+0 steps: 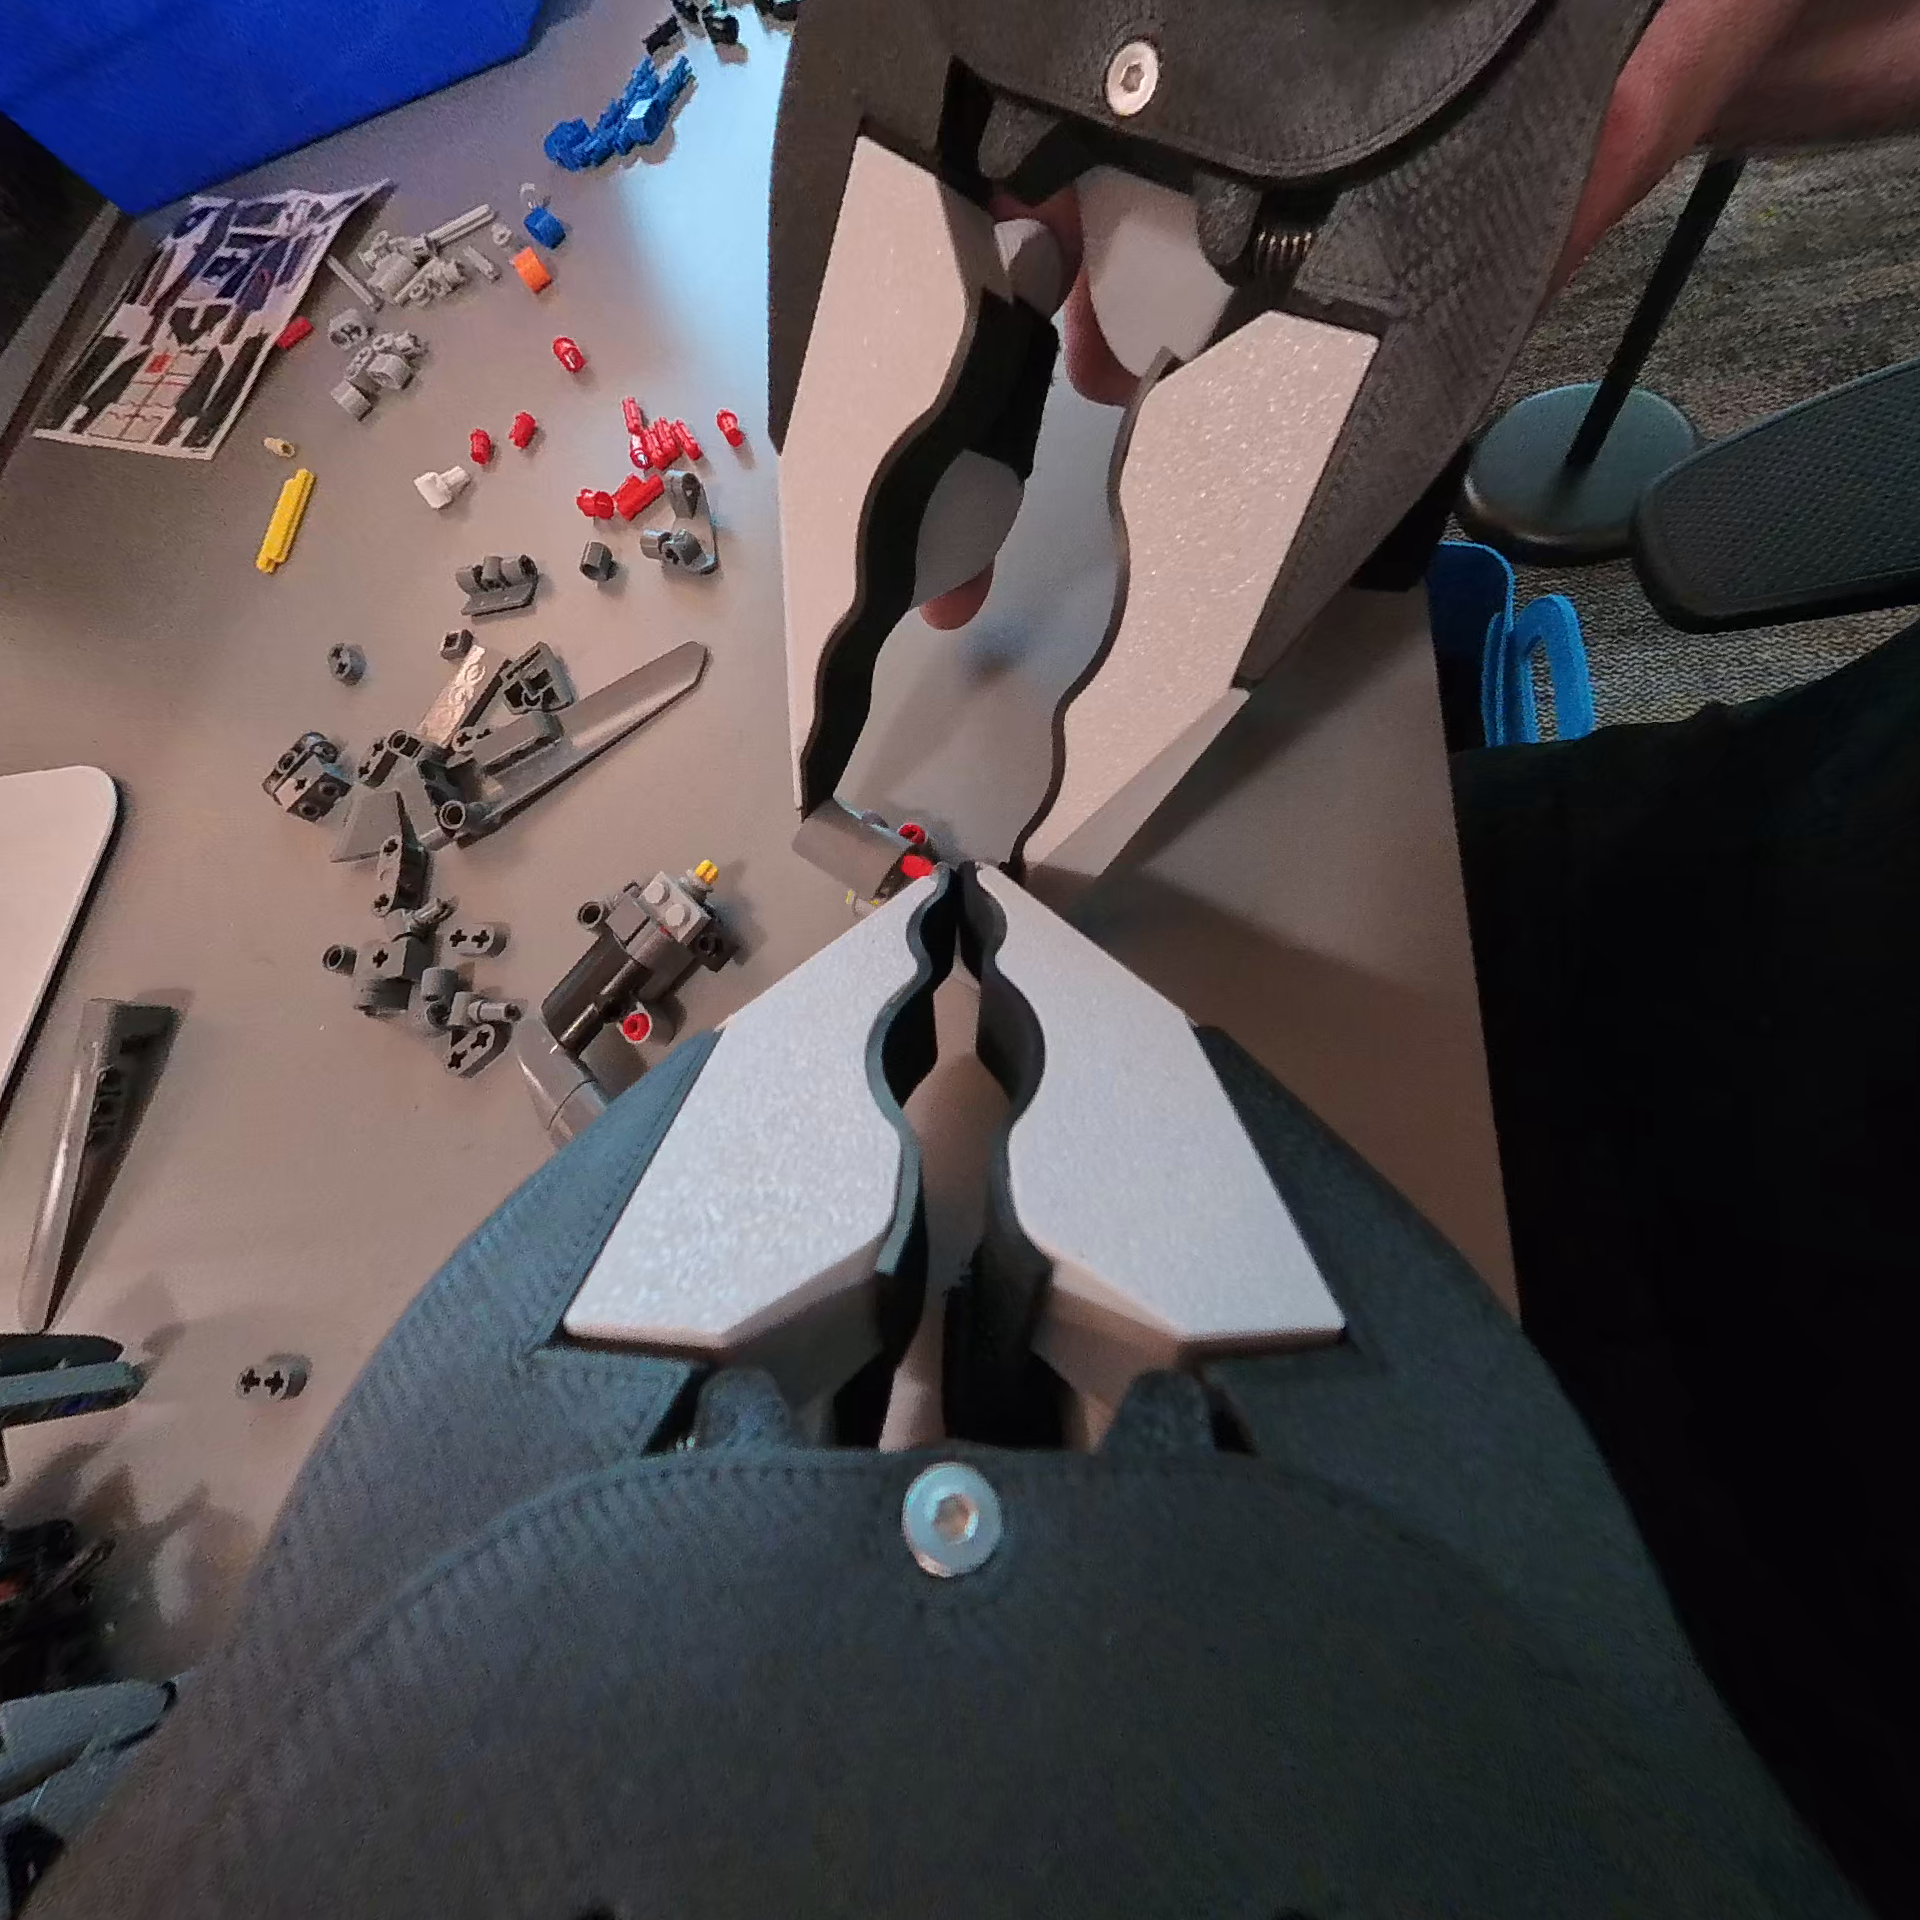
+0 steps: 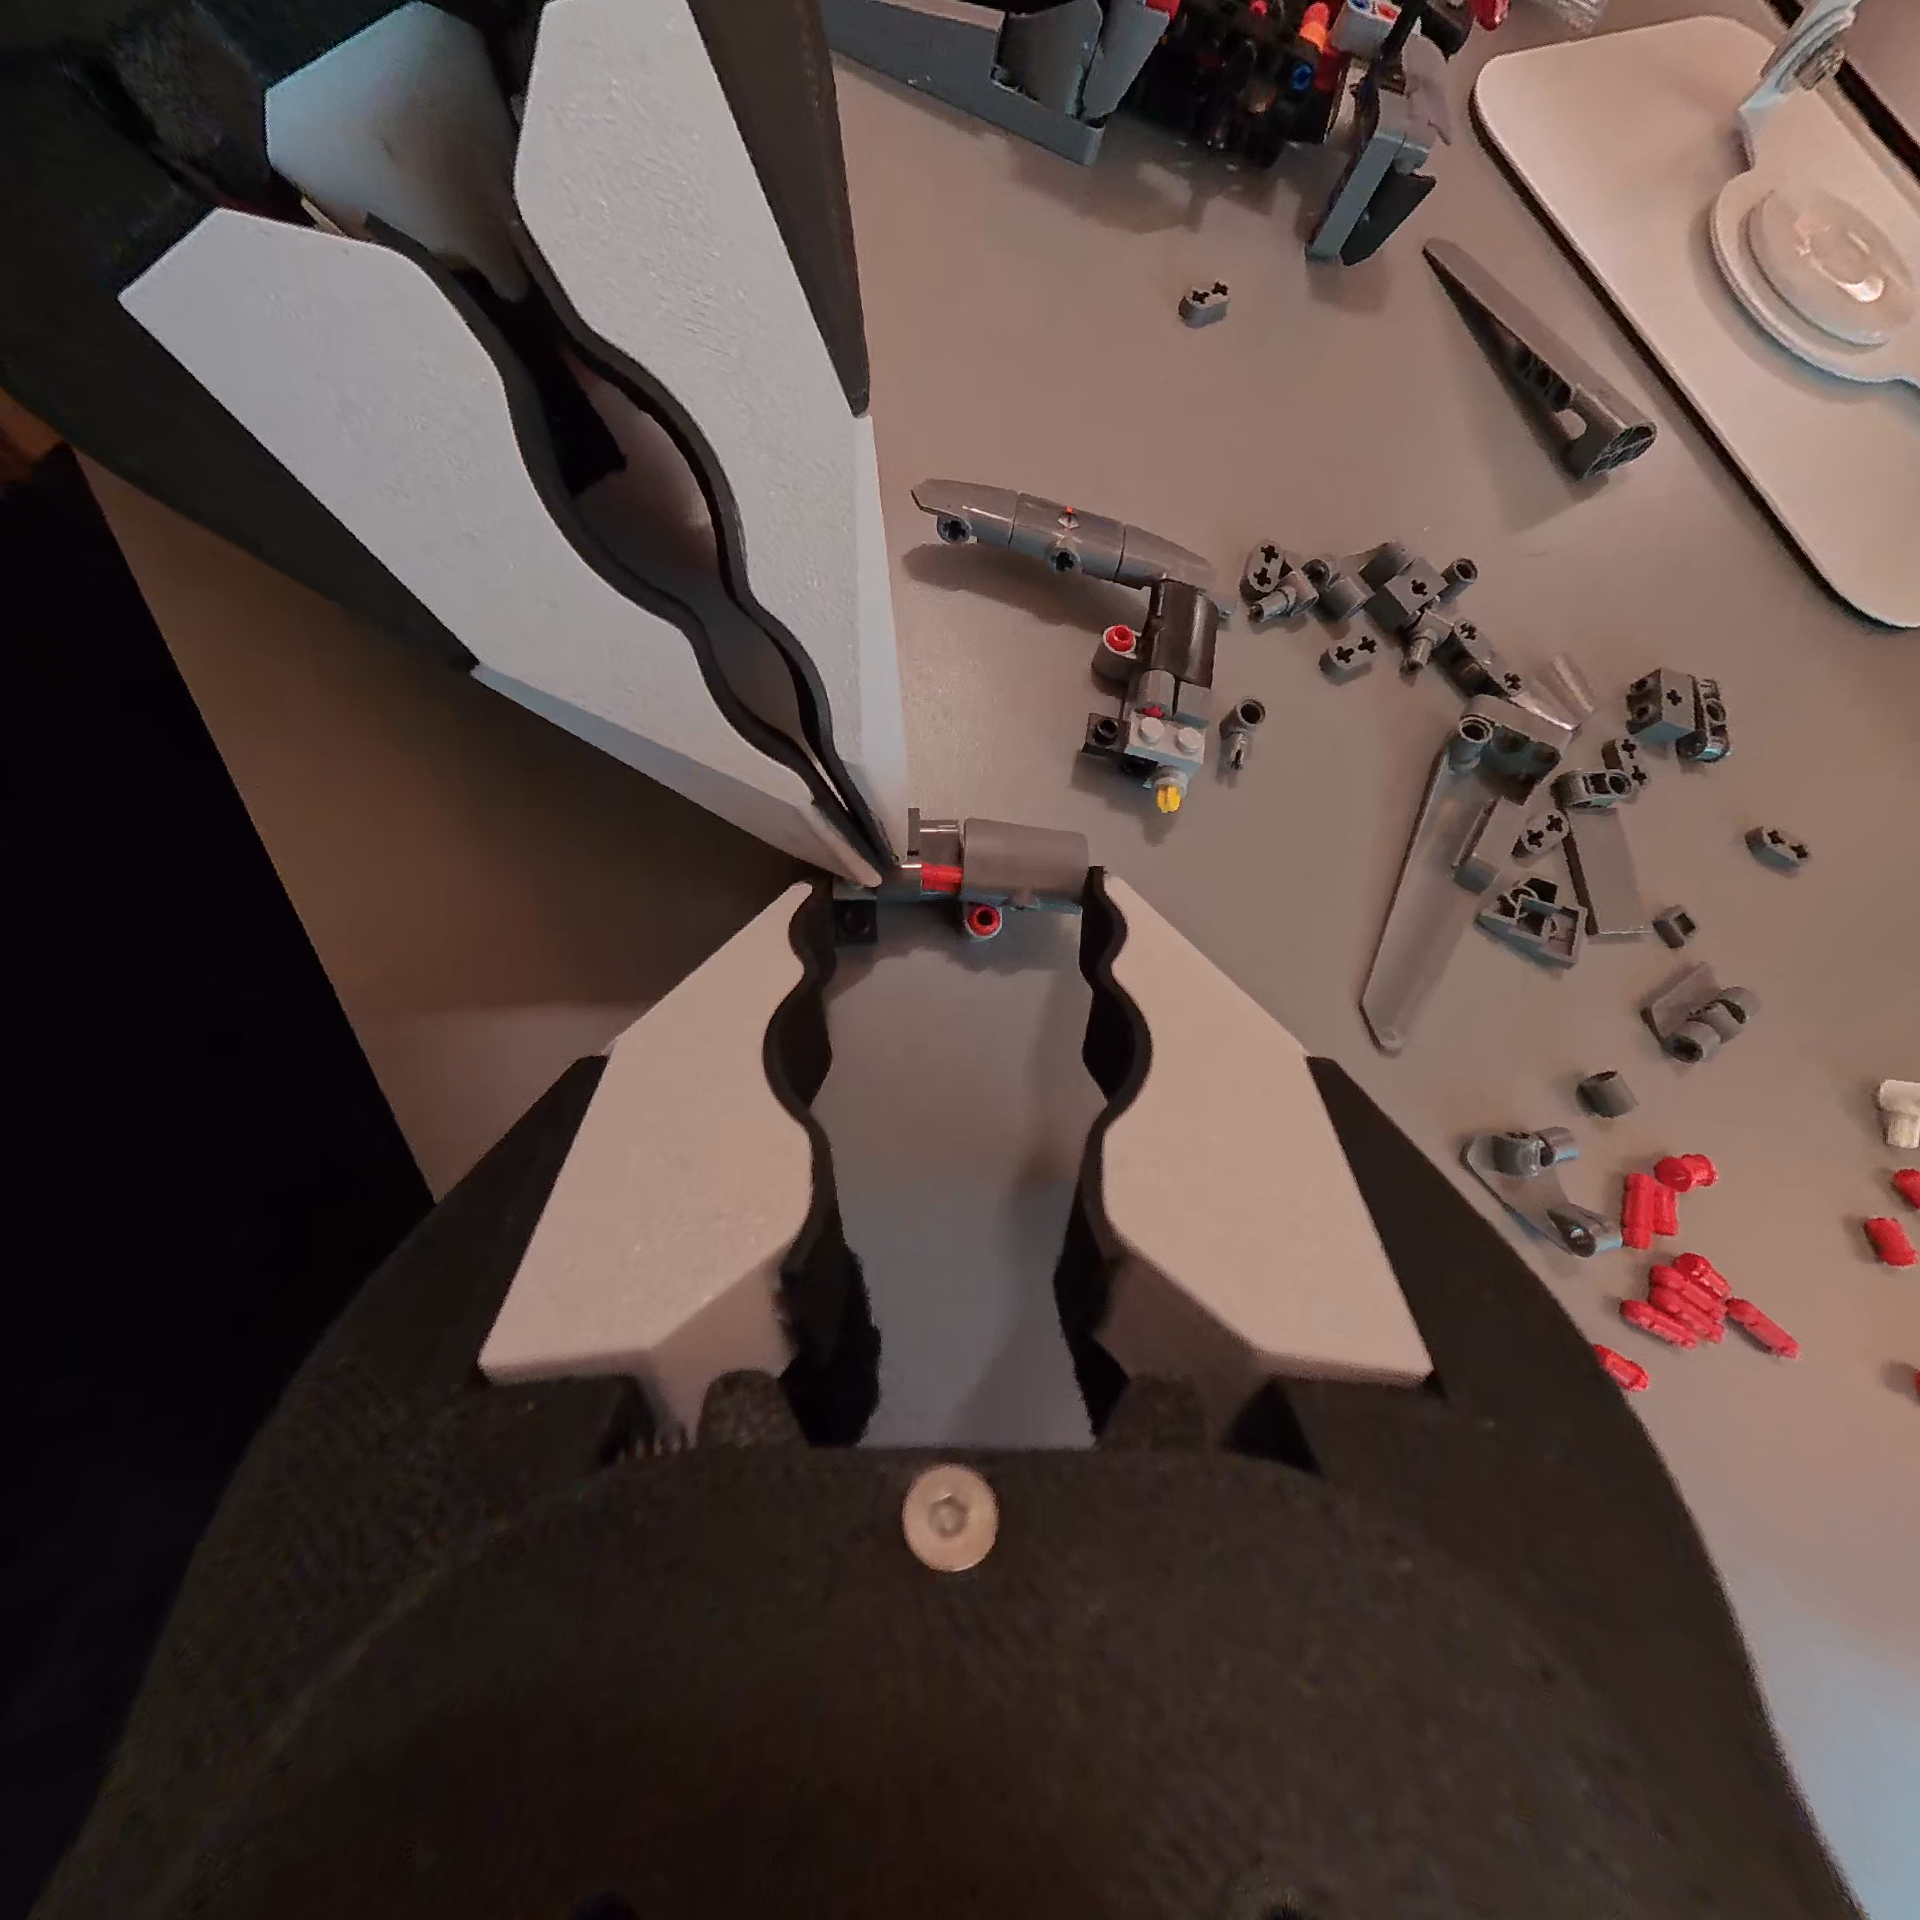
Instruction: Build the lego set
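Observation:
A small grey brick assembly (image 2: pixel 1023 847) with red pins and a black block at one end sits between the fingertips of my right gripper (image 2: pixel 951 894). Both pads press on its ends, and it is held just over the grey table (image 2: pixel 987 416). My left gripper (image 1: pixel 956 873) is shut. Its tips meet at the black-block end of the assembly, seen in the right wrist view (image 2: pixel 868 857). I cannot tell whether anything thin is pinched between them. In the left wrist view the assembly (image 1: pixel 847 847) shows at the right gripper's (image 1: pixel 920 847) tips.
Loose grey pieces (image 2: pixel 1507 727), red pins (image 2: pixel 1683 1299) and another small grey assembly (image 2: pixel 1164 675) lie on the table. A white pad (image 2: pixel 1662 260) lies at the far right. A sticker sheet (image 1: pixel 197 312), a yellow axle (image 1: pixel 284 520) and a blue cloth (image 1: pixel 260 73) lie farther off. The table's edge (image 1: pixel 1455 935) runs close by.

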Demonstrator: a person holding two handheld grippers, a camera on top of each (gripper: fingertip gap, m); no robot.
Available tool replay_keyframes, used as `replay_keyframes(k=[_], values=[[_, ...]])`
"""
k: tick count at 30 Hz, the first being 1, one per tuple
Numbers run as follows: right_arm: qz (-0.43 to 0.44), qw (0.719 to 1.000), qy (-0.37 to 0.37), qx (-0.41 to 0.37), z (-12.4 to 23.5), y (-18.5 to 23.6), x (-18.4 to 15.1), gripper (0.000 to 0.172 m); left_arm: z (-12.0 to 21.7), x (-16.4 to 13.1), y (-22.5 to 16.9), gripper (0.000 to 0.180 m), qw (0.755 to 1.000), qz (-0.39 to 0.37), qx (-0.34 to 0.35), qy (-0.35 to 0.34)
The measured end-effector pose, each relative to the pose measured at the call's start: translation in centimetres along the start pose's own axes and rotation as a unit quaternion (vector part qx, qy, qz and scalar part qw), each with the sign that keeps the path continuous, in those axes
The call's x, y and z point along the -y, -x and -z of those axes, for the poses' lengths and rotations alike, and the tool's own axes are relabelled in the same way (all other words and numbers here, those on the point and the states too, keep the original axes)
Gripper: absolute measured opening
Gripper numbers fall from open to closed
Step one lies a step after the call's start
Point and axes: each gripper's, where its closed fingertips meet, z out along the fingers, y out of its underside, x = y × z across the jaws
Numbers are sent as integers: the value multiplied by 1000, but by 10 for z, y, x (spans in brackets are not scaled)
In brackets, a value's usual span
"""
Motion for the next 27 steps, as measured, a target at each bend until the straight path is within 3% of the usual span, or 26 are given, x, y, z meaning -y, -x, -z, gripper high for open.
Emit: replay_keyframes(k=[23, 27], values=[[51, 998, -11, 23, -7, 17, 12, 38, -4, -3, 3, 0, 1000, -5, 10, 11], [48, 998, -17, 23, -5, 12, 12, 39, 13, 7, 9, 1, 999, 10, 23, -29]])
